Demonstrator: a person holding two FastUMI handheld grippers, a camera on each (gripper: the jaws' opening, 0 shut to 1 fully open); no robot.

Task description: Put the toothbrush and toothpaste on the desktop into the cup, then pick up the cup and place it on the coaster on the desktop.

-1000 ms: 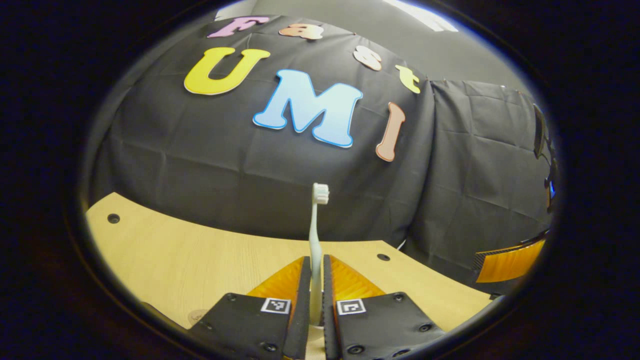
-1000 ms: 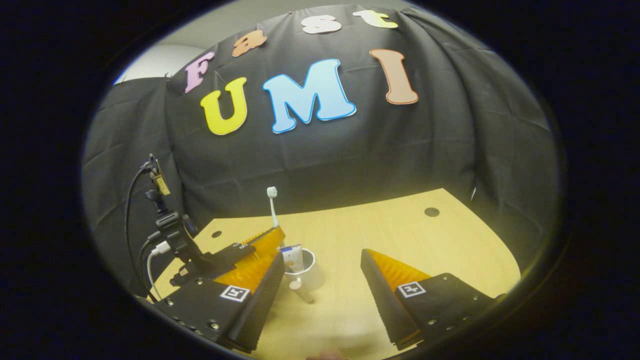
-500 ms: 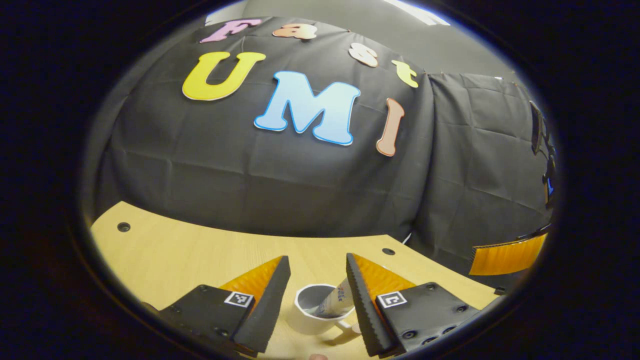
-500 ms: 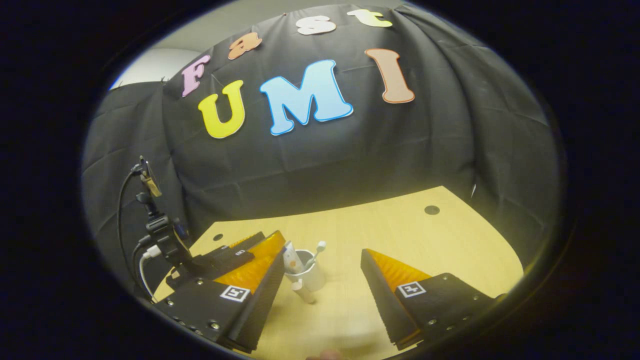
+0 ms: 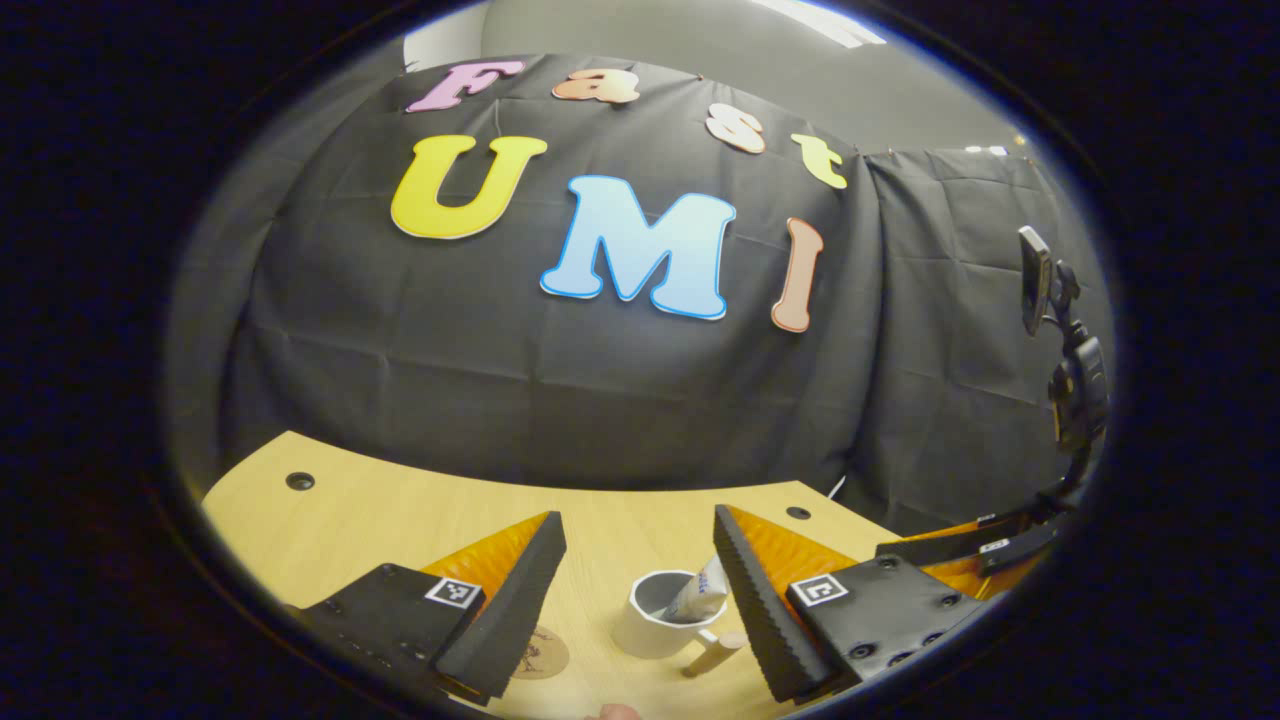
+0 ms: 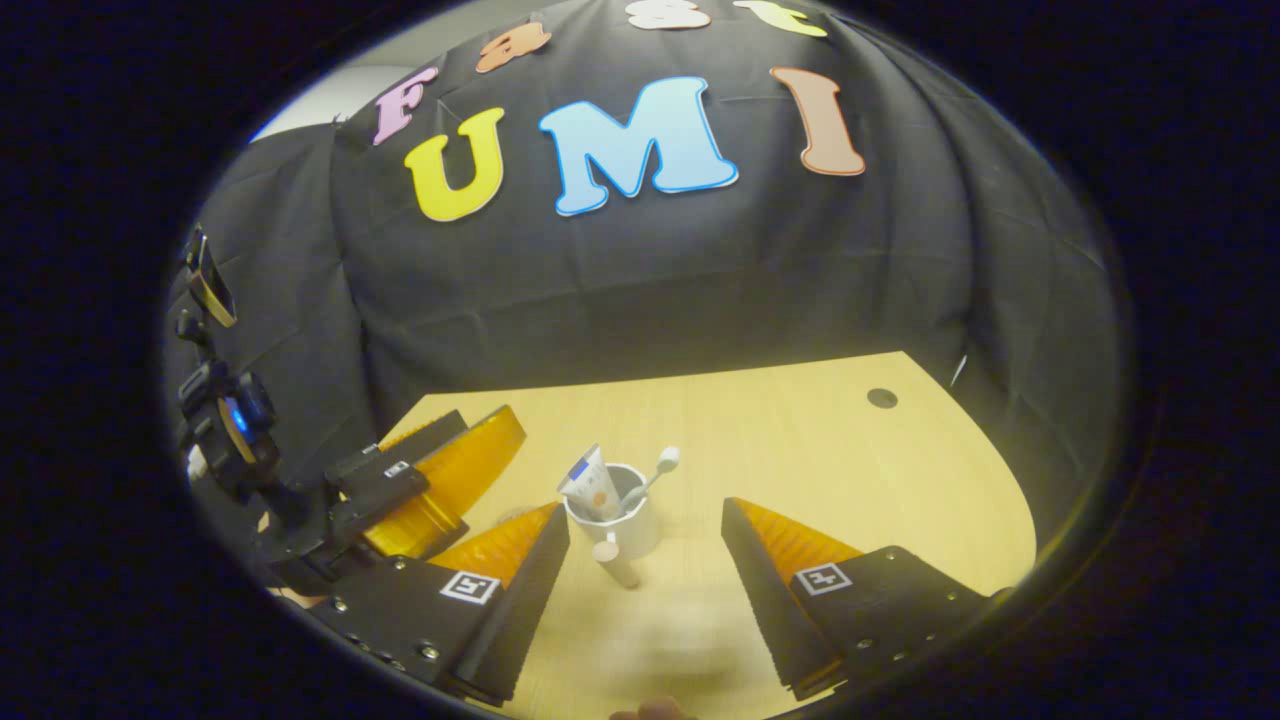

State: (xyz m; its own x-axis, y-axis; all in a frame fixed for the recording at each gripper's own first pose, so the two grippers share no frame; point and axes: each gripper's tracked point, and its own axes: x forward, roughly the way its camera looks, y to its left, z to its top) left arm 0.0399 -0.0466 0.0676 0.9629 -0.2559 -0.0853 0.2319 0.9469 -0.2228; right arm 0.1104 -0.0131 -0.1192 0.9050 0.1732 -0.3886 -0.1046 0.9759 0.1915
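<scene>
In the left gripper view, the left gripper (image 5: 632, 555) hangs wide open with nothing between its fingers. Between them, on the pale wooden table (image 5: 400, 510), stands one white cup with a wooden handle (image 5: 655, 630), holding one white toothpaste tube (image 5: 700, 600) that leans toward 2 o'clock. One round brown coaster (image 5: 540, 652) lies just beside the cup at its 9 o'clock.

In the right gripper view, the right gripper (image 6: 645, 540) is likewise spread wide and empty. The cup (image 6: 622, 522) sits just beyond its fingers, with the tube (image 6: 588, 482) and one white toothbrush (image 6: 655, 472) standing in it, brush head up toward 1 o'clock. The left gripper (image 6: 440, 475) shows at 9 o'clock of the cup.
</scene>
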